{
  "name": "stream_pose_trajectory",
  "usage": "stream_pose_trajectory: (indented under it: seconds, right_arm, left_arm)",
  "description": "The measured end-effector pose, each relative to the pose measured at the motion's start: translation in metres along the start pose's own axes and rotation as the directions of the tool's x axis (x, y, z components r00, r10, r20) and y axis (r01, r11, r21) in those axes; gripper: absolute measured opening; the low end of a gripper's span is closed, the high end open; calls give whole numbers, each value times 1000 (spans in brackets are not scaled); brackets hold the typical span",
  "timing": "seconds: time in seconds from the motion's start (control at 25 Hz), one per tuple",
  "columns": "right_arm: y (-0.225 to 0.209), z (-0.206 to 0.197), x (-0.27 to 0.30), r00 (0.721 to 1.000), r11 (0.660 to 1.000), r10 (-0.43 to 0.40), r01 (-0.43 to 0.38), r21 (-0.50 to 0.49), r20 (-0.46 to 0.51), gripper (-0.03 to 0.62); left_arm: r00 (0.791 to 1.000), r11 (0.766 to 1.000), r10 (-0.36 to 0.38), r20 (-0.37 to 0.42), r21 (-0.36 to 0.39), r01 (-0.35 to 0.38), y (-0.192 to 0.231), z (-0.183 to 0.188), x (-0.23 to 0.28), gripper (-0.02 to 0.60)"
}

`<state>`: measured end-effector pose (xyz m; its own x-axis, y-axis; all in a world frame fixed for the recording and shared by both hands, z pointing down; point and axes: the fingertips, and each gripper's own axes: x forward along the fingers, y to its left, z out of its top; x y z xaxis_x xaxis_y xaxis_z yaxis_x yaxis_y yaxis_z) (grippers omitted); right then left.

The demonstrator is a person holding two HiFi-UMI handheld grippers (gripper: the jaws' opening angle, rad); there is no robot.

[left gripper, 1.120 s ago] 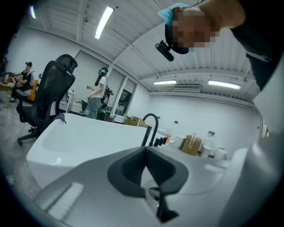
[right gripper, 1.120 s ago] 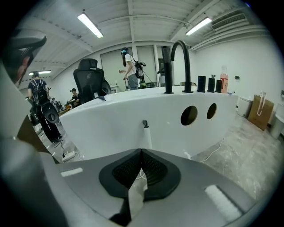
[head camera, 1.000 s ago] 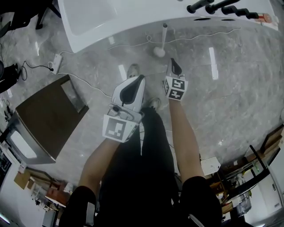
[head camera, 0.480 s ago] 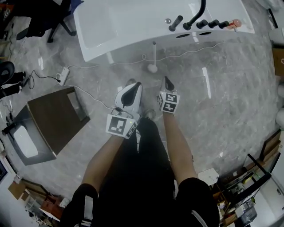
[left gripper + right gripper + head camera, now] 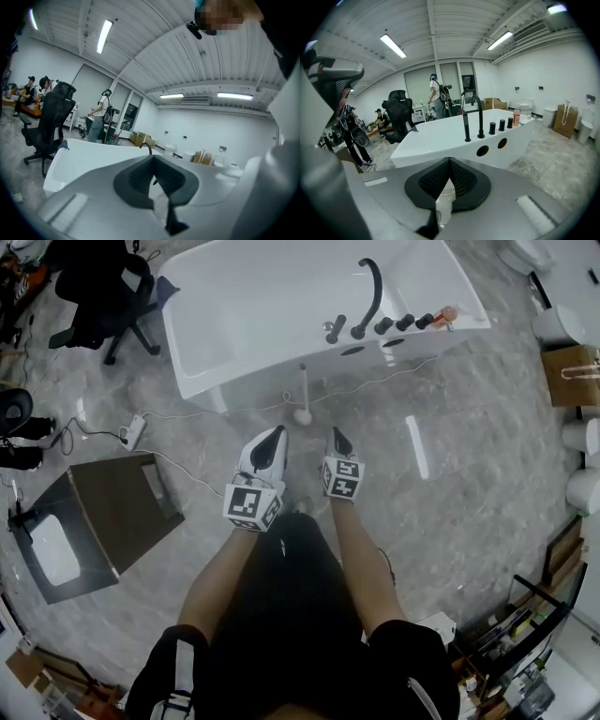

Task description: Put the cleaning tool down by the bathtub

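Test lab: bathtub (image 5: 267, 352), office chair (image 5: 98, 287)

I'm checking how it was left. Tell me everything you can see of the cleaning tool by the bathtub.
The cleaning tool is a slim, pale straight handle ending in a rounded white head, plastic by its look. It stands on end, head down, on the grey marbled floor, right in front of the white bathtub wall. Nothing holds it. Whether its top leans on the tub cannot be told.
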<state>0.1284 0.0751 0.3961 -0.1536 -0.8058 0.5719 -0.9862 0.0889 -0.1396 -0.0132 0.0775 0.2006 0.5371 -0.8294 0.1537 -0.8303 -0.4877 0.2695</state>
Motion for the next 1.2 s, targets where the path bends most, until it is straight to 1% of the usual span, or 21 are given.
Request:
stream_pose_trajectory:
  seconds: [0.28,0.4,0.48,0.72,0.92,1.08,1.2]
  right_arm:
    - [7,45,-50,998,1000,-5,4,12,67,0]
    - [12,67,-69,996,1000,1,-1,9,91,0]
    - [16,80,-82,993,1000,5,-6,7,114,0]
    - [27,122,-123,983,1000,21,-21,-2,184,0]
    - [28,151,-163,964,1000,21,-24,7,265,0]
    - [30,172,-193,940,999,27,-34,15,341,0]
    - [36,184,-214,922,999,43,-41,-15,385,0]
  left_arm:
    - [1000,999,-18,-12,-27,18,-15,20,-15,8]
    - [999,999,-34,-20,-15,34,-23,28,-21,8]
    - [999,999,-40,-21,-10,40,-27,33,-26,8]
    - [999,999,-43,-20,-34,43,-34,50,-35,8]
    - [999,998,-51,-10,-26,50,-47,64,-42,8]
    - [998,998,-61,-3,-3,61,-55,76,-49,8]
    - [998,998,-63,11,0,63,-61,86,-57,8]
